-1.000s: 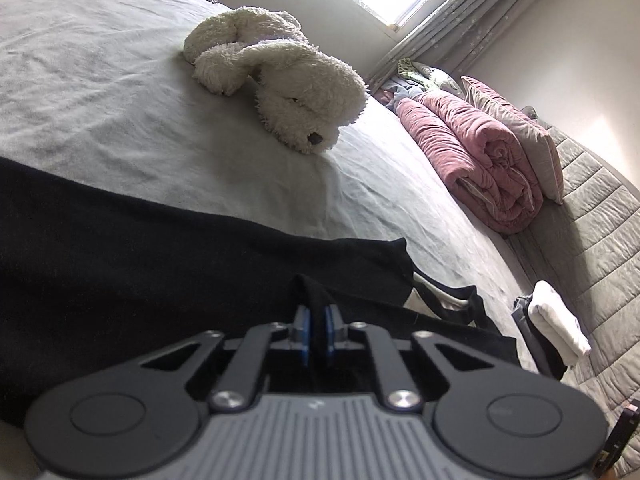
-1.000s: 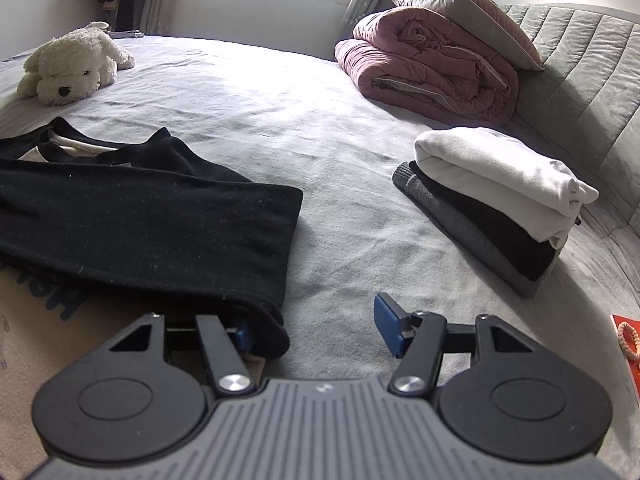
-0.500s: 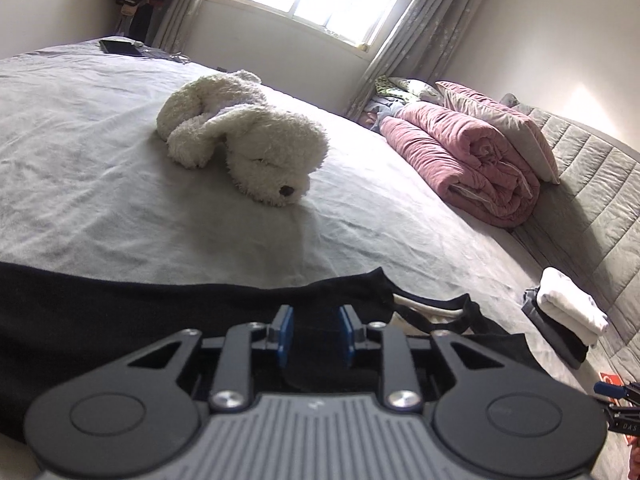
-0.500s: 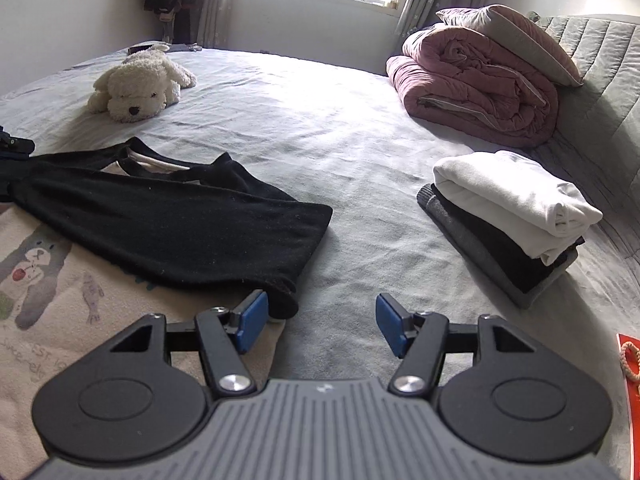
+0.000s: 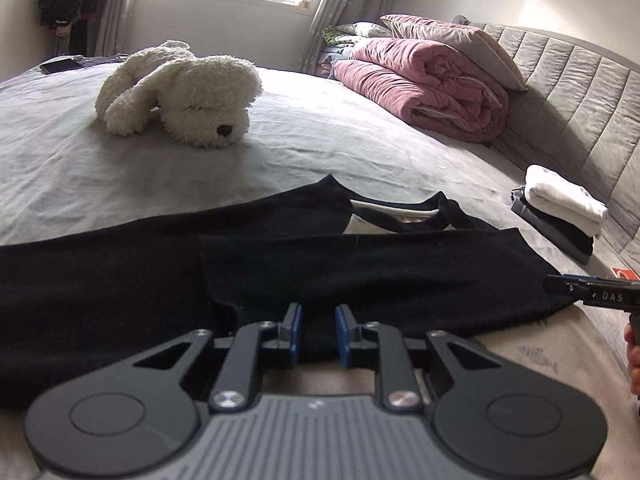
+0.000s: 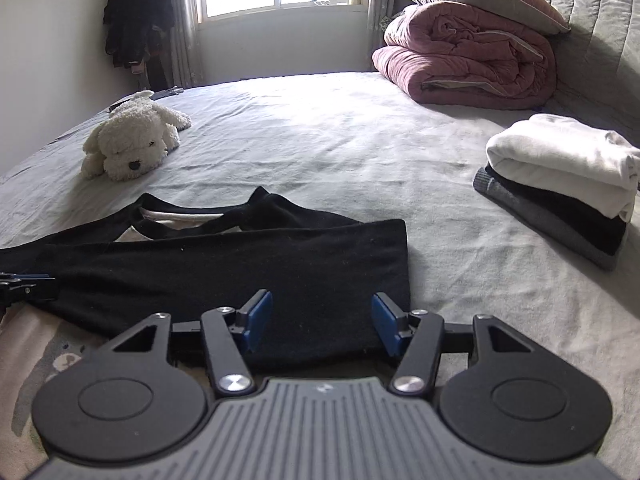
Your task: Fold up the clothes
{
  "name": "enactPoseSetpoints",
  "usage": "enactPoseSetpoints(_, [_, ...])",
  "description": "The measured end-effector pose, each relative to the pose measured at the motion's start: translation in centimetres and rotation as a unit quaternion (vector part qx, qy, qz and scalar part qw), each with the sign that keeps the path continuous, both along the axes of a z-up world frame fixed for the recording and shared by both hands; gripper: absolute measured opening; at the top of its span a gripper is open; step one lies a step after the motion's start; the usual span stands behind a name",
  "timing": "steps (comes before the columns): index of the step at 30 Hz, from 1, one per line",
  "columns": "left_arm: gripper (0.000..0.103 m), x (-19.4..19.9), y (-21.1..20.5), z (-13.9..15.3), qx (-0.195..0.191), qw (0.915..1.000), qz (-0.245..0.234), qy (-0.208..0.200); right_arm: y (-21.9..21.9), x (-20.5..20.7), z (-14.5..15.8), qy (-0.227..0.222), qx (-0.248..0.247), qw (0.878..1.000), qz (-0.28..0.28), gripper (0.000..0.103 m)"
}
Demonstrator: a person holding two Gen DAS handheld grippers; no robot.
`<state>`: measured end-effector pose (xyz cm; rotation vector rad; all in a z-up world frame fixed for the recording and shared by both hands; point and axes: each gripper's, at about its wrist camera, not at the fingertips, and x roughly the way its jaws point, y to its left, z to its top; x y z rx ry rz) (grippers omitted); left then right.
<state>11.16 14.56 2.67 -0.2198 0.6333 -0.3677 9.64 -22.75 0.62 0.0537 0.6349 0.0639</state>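
Black garment (image 6: 224, 268) lies below both empty grippers, left gripper (image 5: 318, 334) narrowly parted, right gripper (image 6: 320, 322) wide.

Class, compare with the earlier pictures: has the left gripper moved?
Yes. The left gripper has opened, let go and drawn back from the black garment; the plush dog sits lower in its view.

The garment (image 6: 224, 268) is black, with a cream inner layer at the neckline, and lies over a beige cloth (image 6: 28, 344) printed with cartoon figures. The bed sheet (image 6: 340, 140) is pale grey. The plush dog (image 5: 180, 92) is cream-white with a black nose. The rolled quilt (image 6: 468, 60) is dusty pink. The folded stack (image 6: 560, 184) runs white over black over grey. Each gripper (image 5: 317, 336) (image 6: 318, 320) is black with blue pads. The quilted headboard (image 5: 580, 88) is grey.
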Motion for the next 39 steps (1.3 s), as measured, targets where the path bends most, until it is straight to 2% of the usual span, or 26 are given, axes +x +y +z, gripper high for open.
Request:
enactPoseSetpoints(1, [0.015, -0.3, 0.3, -0.2, 0.000, 1.0000, 0.000, 0.002, -0.4, -0.1, -0.5, 0.005, 0.000, 1.000, -0.003, 0.045])
enactPoseSetpoints(4, [0.010, -1.1, 1.1, -1.0, 0.001, 1.0000, 0.000, 0.009, -1.7, -1.4, -1.2, -0.007, 0.006, 1.000, 0.009, 0.039])
enactPoseSetpoints(8, [0.010, -2.2, 1.8, -1.0, 0.004, 0.9999, 0.003, 0.012, -1.4, -2.3, -0.4, -0.009, -0.003, 1.000, 0.018, 0.039])
enactPoseSetpoints(9, [0.011, -2.2, 1.7, -0.6, 0.004, 1.0000, 0.003, 0.008, -1.0, -2.4, 0.0, -0.011, -0.009, 1.000, 0.021, 0.043])
enactPoseSetpoints(11, [0.016, -2.1, 1.2, 0.1, 0.002, 1.0000, 0.001, -0.005, 0.1, -2.7, 0.7, -0.021, -0.015, 0.999, 0.037, 0.045])
enactPoseSetpoints(15, [0.017, -0.9, -0.1, 0.8, 0.000, 0.9998, -0.004, -0.018, 3.2, -1.9, 1.5, -0.031, -0.014, 0.997, 0.072, 0.045])
enactPoseSetpoints(20, [0.022, 0.4, -0.4, -0.3, 0.020, 0.9997, 0.007, -0.008, 7.7, -0.4, 1.4, -0.032, -0.007, 0.993, 0.112, 0.044])
enactPoseSetpoints(21, [0.022, 0.5, -0.1, -0.7, 0.023, 0.9997, 0.010, -0.002, 8.5, -0.2, 1.3, -0.030, -0.002, 0.992, 0.120, 0.038])
enactPoseSetpoints(23, [0.021, 0.1, 1.1, -1.7, 0.012, 0.9999, 0.006, -0.002, 10.0, 0.3, 1.1, -0.026, 0.007, 0.990, 0.137, 0.029])
enactPoseSetpoints(28, [0.021, -0.8, 3.4, -2.5, -0.036, 0.9992, 0.017, -0.008, 14.0, 1.6, 0.3, -0.013, 0.018, 0.984, 0.175, 0.027])
enactPoseSetpoints(33, [0.022, -1.1, 3.7, -2.7, -0.055, 0.9983, 0.017, -0.013, 16.7, 3.5, -0.2, -0.004, 0.001, 0.985, 0.173, 0.030])
enactPoseSetpoints(34, [0.025, -1.2, 3.8, -2.7, -0.058, 0.9981, 0.018, -0.014, 17.0, 3.8, -0.1, -0.005, -0.002, 0.986, 0.169, 0.033])
enactPoseSetpoints(37, [0.048, -1.6, 3.6, -2.5, -0.052, 0.9983, 0.017, -0.017, 17.8, 4.7, 0.1, -0.008, -0.013, 0.987, 0.159, 0.032])
enactPoseSetpoints(39, [0.051, -2.1, 3.1, -2.1, -0.036, 0.9990, 0.010, -0.023, 18.4, 5.3, 0.3, -0.010, -0.019, 0.988, 0.151, 0.033])
